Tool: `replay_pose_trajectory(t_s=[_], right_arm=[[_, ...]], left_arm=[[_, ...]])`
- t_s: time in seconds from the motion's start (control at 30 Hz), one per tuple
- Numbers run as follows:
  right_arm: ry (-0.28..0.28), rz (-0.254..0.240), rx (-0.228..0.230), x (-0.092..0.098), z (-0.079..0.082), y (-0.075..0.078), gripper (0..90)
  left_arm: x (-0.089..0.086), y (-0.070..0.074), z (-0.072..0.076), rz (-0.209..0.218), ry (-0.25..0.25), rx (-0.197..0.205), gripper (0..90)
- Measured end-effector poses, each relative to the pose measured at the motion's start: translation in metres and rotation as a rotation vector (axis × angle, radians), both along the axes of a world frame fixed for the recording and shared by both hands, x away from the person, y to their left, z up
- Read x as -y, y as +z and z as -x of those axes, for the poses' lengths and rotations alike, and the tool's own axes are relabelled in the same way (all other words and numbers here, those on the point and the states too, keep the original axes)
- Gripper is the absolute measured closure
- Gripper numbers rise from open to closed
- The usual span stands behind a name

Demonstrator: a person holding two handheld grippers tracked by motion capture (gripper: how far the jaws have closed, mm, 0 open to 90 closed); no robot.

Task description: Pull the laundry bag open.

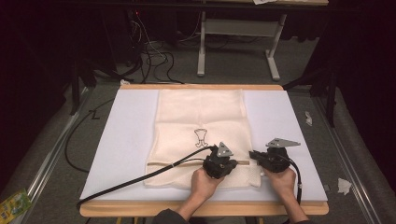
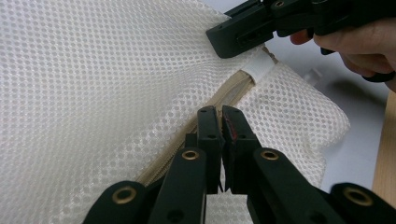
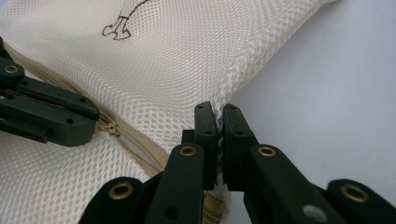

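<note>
Mesh bag point(image 1: 201, 135) lies flat mid-table, its zipper point(image 2: 219, 100) running along near the front edge. Left gripper point(image 2: 222, 116) is clamped on the zipper, probably its pull; right gripper point(image 3: 219, 122) is pinching the bag's right edge at the zipper end. Small dark printed figure point(image 1: 201, 136) at bag centre, no readable text.

R gripper point(image 3: 219, 122) pinching mesh bag point(image 3: 177, 60) edge

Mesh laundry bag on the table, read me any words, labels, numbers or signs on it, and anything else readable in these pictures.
No readable text anywhere.
mesh bag: a small dark outline drawing, a picture and not letters.
green packet on the floor at the lower left: its print is too small and blurred to read.
</note>
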State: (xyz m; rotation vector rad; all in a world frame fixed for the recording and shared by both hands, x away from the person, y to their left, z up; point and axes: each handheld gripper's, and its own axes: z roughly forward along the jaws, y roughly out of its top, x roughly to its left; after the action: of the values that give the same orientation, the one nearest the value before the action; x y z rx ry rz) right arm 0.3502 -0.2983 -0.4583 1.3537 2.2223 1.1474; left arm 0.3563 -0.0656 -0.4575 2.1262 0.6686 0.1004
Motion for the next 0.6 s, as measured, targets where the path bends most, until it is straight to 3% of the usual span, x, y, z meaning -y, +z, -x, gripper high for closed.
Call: replay_pose_trajectory(t_s=[0.2, 0.6], right_arm=[[0.002, 0.006, 0.002, 0.000, 0.000, 0.000, 87.7], [0.006, 0.007, -0.002, -0.001, 0.000, -0.001, 87.7]], left_arm=[[-0.005, 0.000, -0.001, 0.026, 0.001, -0.027, 86.7], [-0.014, 0.003, 0.000, 0.021, 0.000, -0.011, 86.7]])
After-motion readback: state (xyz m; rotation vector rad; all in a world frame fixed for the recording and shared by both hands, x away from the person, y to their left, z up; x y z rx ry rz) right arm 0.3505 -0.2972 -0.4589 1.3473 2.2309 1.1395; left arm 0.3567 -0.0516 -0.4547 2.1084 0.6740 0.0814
